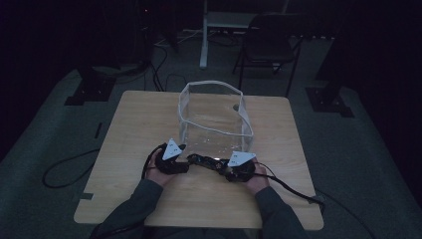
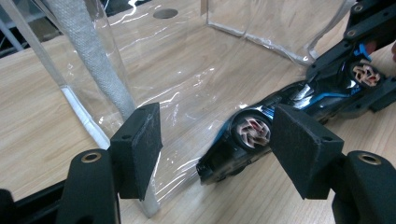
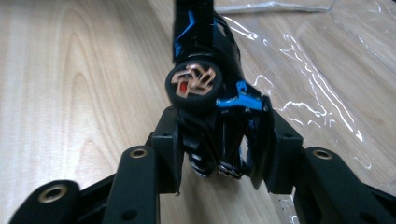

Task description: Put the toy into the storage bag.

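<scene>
Toy car (image 2: pixel 261 126): black and blue, lying on the counter (image 1: pixel 134 124), long way left to right, beside the clear bag (image 1: pixel 214 117).
Right hand-held gripper (image 3: pixel 224 149): pinching one end of the car.
Left hand-held gripper (image 2: pixel 215 144): jaws wide apart, near the other end.

You wear dark grey-green sleeves (image 1: pixel 134 206); your left gripper (image 2: pixel 215 140) and right gripper (image 3: pixel 219 154) are black, with brass-ringed screw holes, grey triangular plates, trailing black cables

Light wood-grain tabletop (image 1: pixel 134 149), rectangular, with a small notch at its near left edge. A clear plastic bag (image 1: pixel 214 117) with white piping stands open near centre. A black and blue toy car (image 2: pixel 261 126) lies at the bag's near edge.
</scene>
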